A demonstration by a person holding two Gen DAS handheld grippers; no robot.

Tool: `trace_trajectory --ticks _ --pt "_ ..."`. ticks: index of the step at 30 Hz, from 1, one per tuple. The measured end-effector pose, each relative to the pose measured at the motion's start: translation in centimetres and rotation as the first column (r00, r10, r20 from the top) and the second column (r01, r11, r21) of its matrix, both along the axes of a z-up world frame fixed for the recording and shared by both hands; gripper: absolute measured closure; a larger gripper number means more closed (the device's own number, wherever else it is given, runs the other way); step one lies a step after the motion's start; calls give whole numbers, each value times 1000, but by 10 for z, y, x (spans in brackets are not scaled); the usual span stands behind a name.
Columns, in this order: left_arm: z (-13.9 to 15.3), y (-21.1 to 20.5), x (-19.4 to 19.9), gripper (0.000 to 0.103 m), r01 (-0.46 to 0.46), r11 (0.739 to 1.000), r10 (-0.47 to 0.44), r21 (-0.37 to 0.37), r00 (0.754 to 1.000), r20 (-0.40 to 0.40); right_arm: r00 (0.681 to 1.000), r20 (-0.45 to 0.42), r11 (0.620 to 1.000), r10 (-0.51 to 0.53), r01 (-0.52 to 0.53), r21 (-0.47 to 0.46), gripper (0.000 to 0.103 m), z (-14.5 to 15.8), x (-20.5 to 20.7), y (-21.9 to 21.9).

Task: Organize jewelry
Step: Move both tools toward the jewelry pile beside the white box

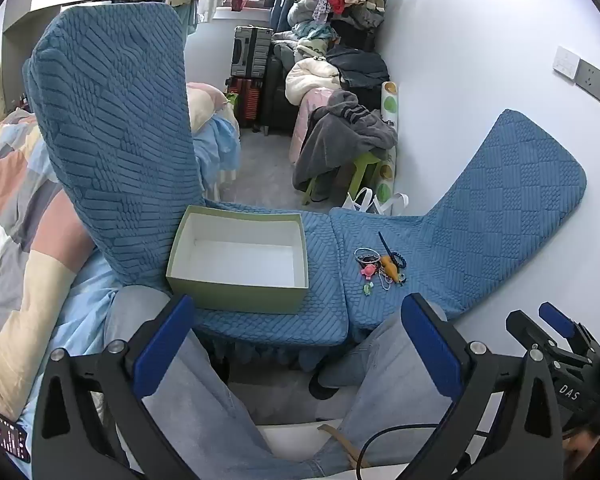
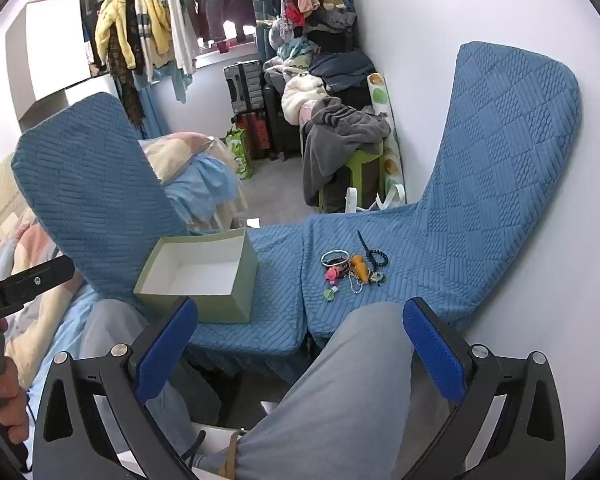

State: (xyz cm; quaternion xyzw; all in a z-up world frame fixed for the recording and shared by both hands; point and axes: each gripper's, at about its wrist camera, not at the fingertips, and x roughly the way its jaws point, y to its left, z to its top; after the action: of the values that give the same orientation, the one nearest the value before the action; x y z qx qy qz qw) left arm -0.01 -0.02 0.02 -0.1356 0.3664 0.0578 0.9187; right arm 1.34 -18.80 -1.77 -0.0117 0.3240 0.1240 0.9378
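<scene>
We hold both tools above our knees, short of the blue cushions. The left gripper [image 1: 298, 350] has its jaws spread wide with nothing between them, only denim below. The right gripper [image 2: 300, 350] is spread just as wide and empty too.

On the left cushion [image 1: 320, 316] sits the green box [image 1: 236, 290], lid off, white inside, nothing in it; its long axis runs along the cushion's front edge, and its left end is right by the upright backrest [image 1: 112, 140].

On the right cushion [image 2: 420, 264], near the seam between the two cushions and well back from the front edge, lies the jewelry pile [image 2: 350, 270]: bangles, a pink piece, an orange piece, bead chains, tangled together. A dark slim hairpin [image 2: 365, 242] sticks out of the pile, its long axis pointing toward the cushion's far edge, leaning a little left. Box and pile lie well apart.
</scene>
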Motion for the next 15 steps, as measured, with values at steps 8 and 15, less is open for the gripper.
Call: trace_trajectory --ticks 8,15 --pt "3 -3 -5 0 -1 1000 1 0 1000 0 1000 0 1000 -2 2 -16 0 -2 0 4" --pt "-4 7 -1 0 -9 1000 8 -15 1000 -8 1000 5 999 10 -9 -35 0 -4 3 5"
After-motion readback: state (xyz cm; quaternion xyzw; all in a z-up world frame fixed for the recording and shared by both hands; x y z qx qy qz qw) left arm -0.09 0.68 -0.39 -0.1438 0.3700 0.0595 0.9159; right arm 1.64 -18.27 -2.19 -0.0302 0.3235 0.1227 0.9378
